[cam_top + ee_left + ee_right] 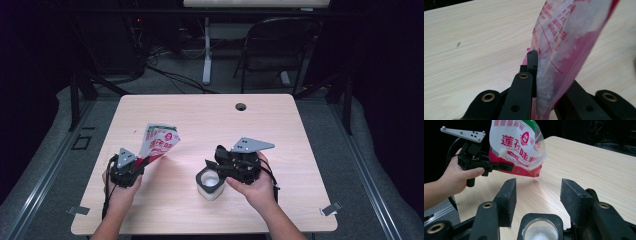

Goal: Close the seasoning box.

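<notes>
You worked at the wooden table [280,125]. Your left gripper [145,161] pinched the red-and-white bag [159,141] by its lower edge, holding it raised and tilted at the near left. Your right gripper [212,166], jaws spread, sat over the small white container [209,184] near the table's centre, with nothing clamped.

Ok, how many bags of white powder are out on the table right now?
1: the red and white bag, lifted over the table's left side, pinched in the left gripper. None else visible.
</notes>
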